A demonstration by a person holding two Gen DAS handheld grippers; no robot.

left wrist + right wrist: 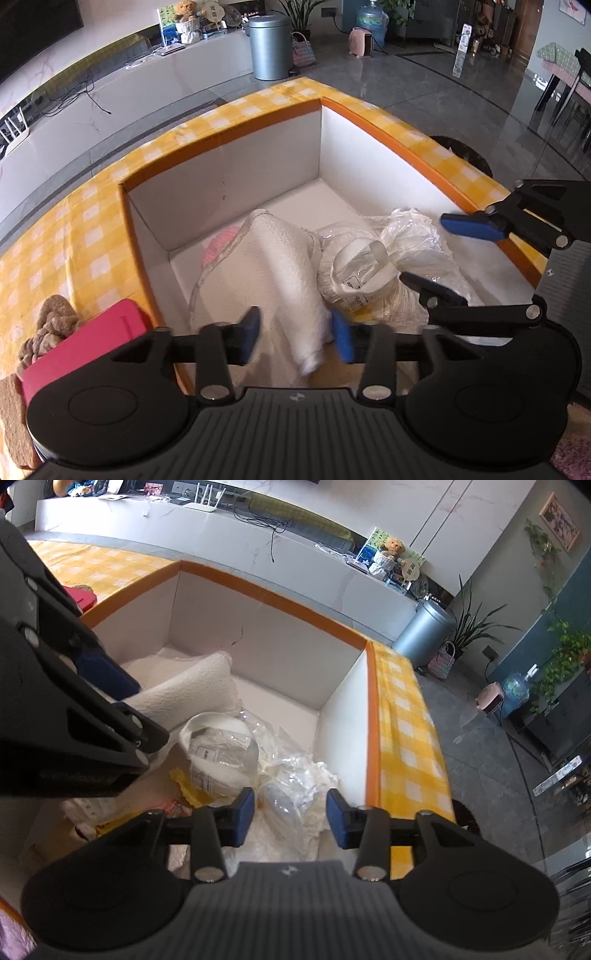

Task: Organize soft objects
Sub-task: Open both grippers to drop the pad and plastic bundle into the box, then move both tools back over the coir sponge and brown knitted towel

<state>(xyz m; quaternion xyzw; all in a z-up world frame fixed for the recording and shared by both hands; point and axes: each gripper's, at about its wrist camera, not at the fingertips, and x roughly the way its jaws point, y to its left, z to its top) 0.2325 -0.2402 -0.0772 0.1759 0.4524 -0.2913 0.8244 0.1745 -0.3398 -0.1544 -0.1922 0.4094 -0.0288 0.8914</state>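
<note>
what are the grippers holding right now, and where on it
Nothing, it seems. The left gripper is open astride the white towel; the right gripper is open over bagged items.

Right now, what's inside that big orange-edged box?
Inside the box lie a white towel, a clear plastic bag of white things and crumpled plastic wrap. Something pink peeks from under the towel; most of it is covered.

Matte black grippers (295, 334) (290, 818) with blue pads (341, 334) (243, 816), silver pivot screws, ribbed grey bodies bearing a small round logo, rounded black housings.
</note>
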